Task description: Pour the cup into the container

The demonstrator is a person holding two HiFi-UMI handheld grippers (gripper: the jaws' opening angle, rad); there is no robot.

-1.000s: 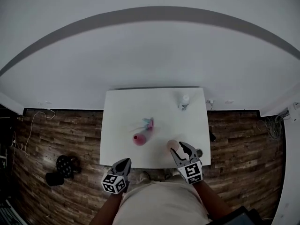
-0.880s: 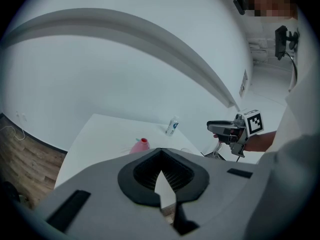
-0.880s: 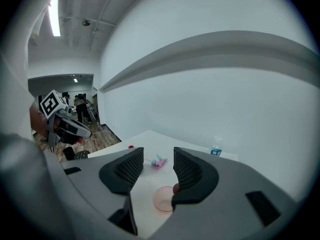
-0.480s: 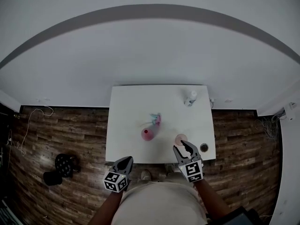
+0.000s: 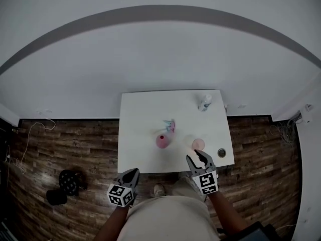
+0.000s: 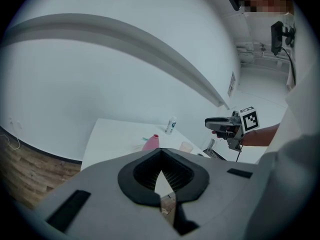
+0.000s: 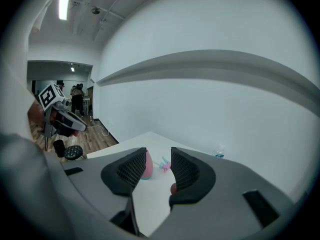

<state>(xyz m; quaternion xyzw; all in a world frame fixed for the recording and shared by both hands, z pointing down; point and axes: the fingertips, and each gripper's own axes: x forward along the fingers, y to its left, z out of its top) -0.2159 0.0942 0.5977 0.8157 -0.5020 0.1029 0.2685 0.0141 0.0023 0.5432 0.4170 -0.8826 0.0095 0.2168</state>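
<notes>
Nothing of the pour is done yet, as far as the views show; the cup stands upright on the tabletop, close to the near edge and toward the right near corner, and nothing holds it. The pink container stands to its left, apart from it, roughly midway along the near half; a small pink and teal item lies just beyond the container, a bottle stands at the far right corner, and a small dark round thing sits by the right edge near the cup.

The right gripper hangs over the near edge just short of the cup; its jaws stand apart with only bare tabletop and a glimpse of the container between them, and the cup shows low beside the right jaw, not between the pads. The left gripper is held back off the near edge, its jaws together at the tips and empty.

By my reckoning the whole task is left: closing on the cup, lifting it, carrying it over the container's mouth, and tipping it.
</notes>
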